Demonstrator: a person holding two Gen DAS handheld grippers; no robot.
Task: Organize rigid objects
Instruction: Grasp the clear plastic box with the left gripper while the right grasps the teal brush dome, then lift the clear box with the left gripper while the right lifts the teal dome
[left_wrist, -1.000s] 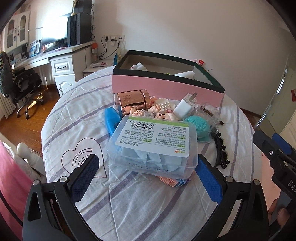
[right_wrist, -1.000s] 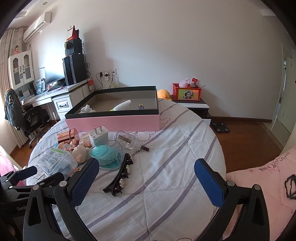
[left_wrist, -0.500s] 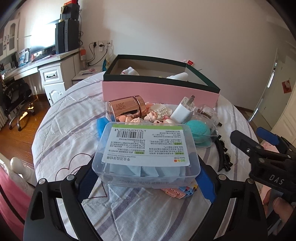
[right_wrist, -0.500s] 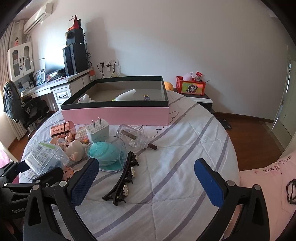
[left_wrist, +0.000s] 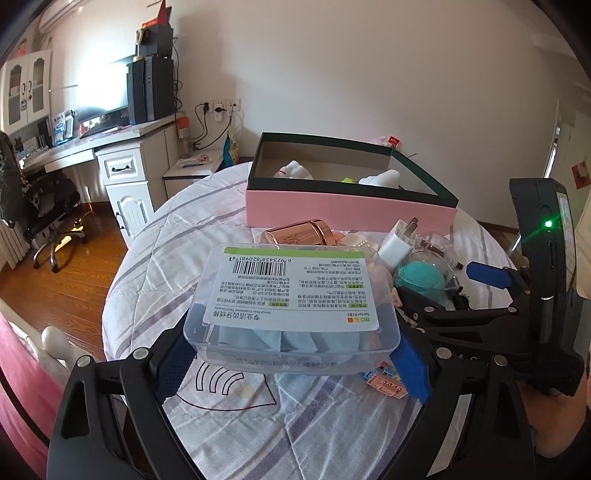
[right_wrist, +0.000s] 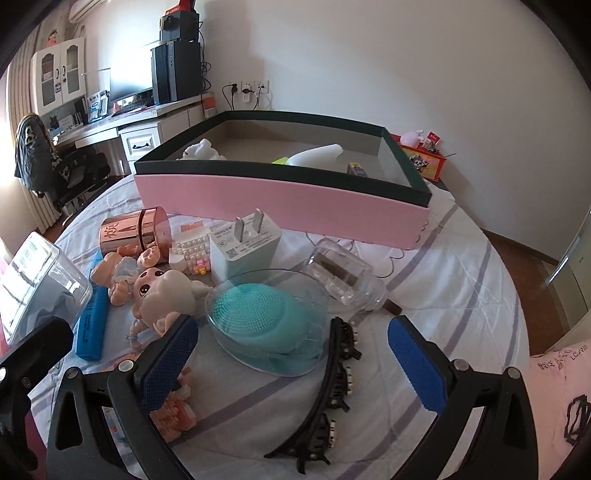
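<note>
My left gripper (left_wrist: 291, 360) is shut on a clear plastic box (left_wrist: 291, 306) with a white label and holds it above the table. The box also shows at the left edge of the right wrist view (right_wrist: 37, 280). My right gripper (right_wrist: 291, 350) is open, its fingers on either side of a teal brush in a clear dish (right_wrist: 266, 321) and a black hair clip (right_wrist: 332, 387). The pink box with a dark green rim (right_wrist: 280, 195) stands open at the back, with several items inside; in the left wrist view it (left_wrist: 347, 214) is beyond the pile.
On the striped tablecloth (right_wrist: 443, 295) lie a rose-gold jar (right_wrist: 135, 230), a white plug adapter (right_wrist: 245, 247), a pig figurine (right_wrist: 166, 291), a blue tube (right_wrist: 90, 325), a clear bottle (right_wrist: 341, 277) and small toy bricks (right_wrist: 173, 410). A desk and chair (left_wrist: 48, 206) stand to the left.
My left gripper closed on the clear plastic box and lifted it off the pile. My right gripper moved forward and down to the teal brush dish and hair clip.
</note>
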